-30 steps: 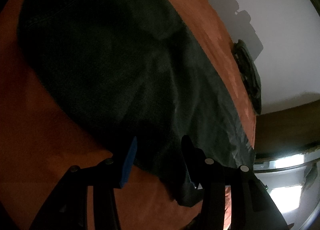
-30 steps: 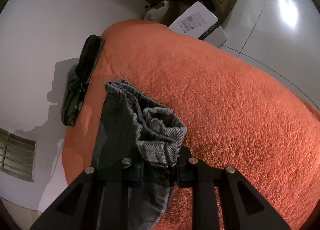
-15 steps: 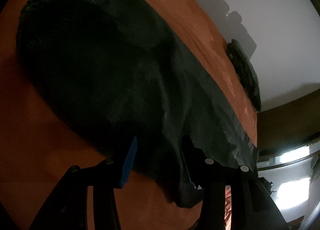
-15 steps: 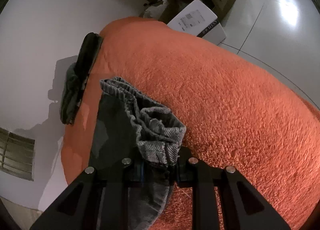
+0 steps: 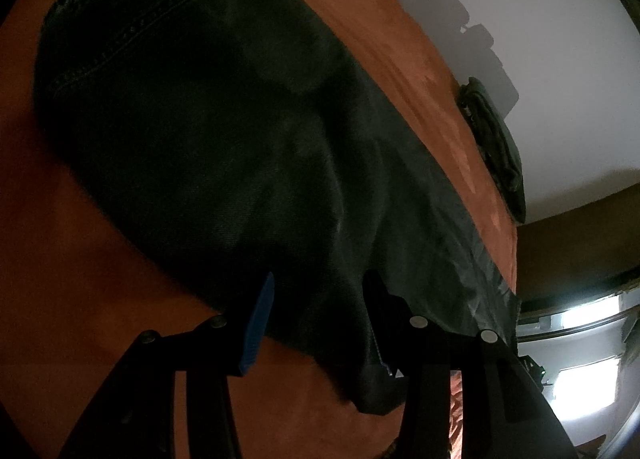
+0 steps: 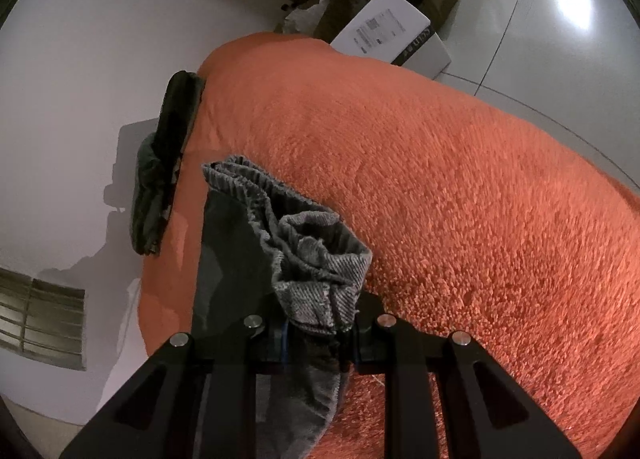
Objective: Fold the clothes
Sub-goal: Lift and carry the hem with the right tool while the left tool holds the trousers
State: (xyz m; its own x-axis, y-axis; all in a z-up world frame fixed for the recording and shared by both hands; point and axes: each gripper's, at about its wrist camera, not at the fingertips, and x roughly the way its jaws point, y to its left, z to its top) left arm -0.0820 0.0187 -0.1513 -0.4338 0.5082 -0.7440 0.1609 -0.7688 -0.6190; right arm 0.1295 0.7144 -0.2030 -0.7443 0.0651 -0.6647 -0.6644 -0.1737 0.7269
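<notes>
A dark denim garment (image 5: 224,131) lies spread on the orange fuzzy blanket (image 5: 72,283), its gathered waistband at the top left of the left wrist view. My left gripper (image 5: 320,299) hovers over the garment's near edge. It is open: the blue pad (image 5: 258,323) stands clear of the cloth. In the right wrist view the same garment (image 6: 236,259) looks grey. My right gripper (image 6: 318,333) is shut on a bunched end of it, which rises in a crumpled fold above the jaws over the blanket (image 6: 460,187).
A folded dark green garment (image 6: 164,171) (image 5: 498,147) lies at the blanket's far edge against the white wall. A white box (image 6: 394,33) stands on the tiled floor beyond the blanket. A vent grille (image 6: 40,319) sits low in the wall.
The garment's waistband has come further into the left wrist view at the top. Both grippers keep the same opening, and the right one still holds the bunched cloth.
</notes>
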